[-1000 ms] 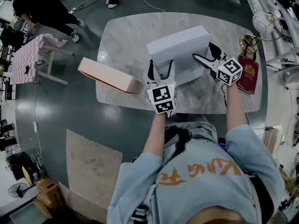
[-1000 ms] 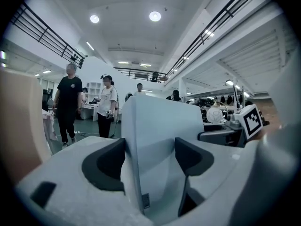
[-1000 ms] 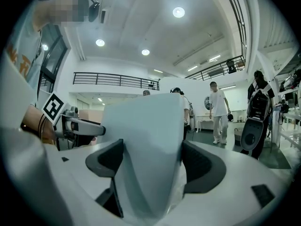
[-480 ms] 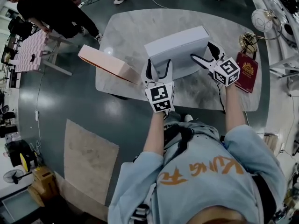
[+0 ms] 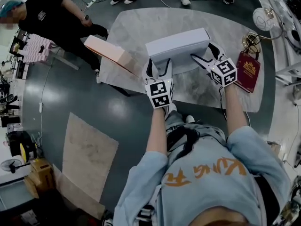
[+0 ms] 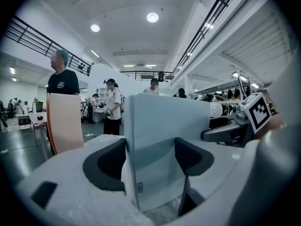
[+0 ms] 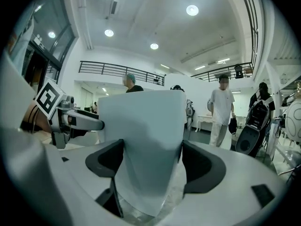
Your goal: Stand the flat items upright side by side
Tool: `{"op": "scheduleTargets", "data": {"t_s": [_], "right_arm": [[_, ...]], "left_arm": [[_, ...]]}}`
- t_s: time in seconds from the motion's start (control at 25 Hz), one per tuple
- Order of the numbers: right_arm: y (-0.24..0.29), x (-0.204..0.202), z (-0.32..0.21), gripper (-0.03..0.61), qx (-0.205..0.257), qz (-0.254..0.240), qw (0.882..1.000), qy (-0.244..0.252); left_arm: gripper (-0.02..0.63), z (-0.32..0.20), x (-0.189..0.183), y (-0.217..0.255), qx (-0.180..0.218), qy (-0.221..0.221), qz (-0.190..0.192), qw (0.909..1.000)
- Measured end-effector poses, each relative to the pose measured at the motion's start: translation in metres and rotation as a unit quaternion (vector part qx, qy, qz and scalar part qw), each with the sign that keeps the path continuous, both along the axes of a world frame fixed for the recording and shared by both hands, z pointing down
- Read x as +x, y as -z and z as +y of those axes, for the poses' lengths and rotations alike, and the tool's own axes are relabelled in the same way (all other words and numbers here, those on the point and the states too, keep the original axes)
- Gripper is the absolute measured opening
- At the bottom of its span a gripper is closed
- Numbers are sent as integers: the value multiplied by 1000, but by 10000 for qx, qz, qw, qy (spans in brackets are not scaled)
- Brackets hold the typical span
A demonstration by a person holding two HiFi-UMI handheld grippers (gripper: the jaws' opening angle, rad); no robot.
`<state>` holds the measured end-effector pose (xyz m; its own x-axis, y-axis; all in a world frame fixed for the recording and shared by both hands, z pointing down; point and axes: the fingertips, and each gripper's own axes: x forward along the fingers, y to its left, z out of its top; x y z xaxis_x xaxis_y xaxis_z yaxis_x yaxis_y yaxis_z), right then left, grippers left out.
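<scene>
Nearest in, the left gripper (image 5: 159, 68) has its jaws clenched on the near-left end of the white flat cardboard box (image 5: 178, 46). The left gripper view confirms it: both dark pads (image 6: 112, 163) sit against the box's two broad faces (image 6: 162, 135). At three o'clock from it, the right gripper (image 5: 205, 53) grasps the same box at its right end, and here too the jaws are pressed on either side of the white panel (image 7: 141, 135). So both jaws are locked onto one box, one at each end.

The white box is up on its long edge, broad faces vertical, running across the middle of the grey marbled stone tabletop (image 5: 141, 27). I cannot tell whether its lower edge touches the stone.

At ten o'clock from the left gripper, the pink flat cardboard box (image 5: 110, 54) stands upright at the tabletop's left edge, well apart from the white one; it shows as a tall peach slab (image 6: 65, 121) in the left gripper view. At three o'clock from the right gripper lies a dark red booklet with a gold crest (image 5: 248, 72). Farther off, at eleven o'clock, a person in a black top (image 5: 59, 15) stands on the floor.
</scene>
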<state>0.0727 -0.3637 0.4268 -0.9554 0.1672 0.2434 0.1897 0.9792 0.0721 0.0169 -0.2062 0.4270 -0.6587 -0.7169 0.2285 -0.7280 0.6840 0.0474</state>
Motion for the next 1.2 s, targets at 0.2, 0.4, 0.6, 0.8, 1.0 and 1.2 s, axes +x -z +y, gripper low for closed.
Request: {"op": "scheduleTargets", "data": {"t_s": [0.2,0.4,0.6,0.8,1.0,1.2], "right_arm": [[-2,8,0,393,-60,96,9998,-163],[-3,11,0,390,-99,136,9992,-368],[1,20,-2,390,-246,49,9976,-649],[12,29,-4,380,-391,-104,9954,-871],[10,41,-4,361,-617,-172,9933,-965],[6,50,-1,345,-783,-152,9913,-1044]], "left_arm": [[322,3,7,-1,-106,90,21,9999],[313,9,12,1,-78,219,38,9997],[305,19,20,4,-3,388,84,9992],[296,31,28,6,27,515,132,9986],[291,34,41,2,-42,516,164,9985],[287,38,48,0,-130,482,184,9986]]}}
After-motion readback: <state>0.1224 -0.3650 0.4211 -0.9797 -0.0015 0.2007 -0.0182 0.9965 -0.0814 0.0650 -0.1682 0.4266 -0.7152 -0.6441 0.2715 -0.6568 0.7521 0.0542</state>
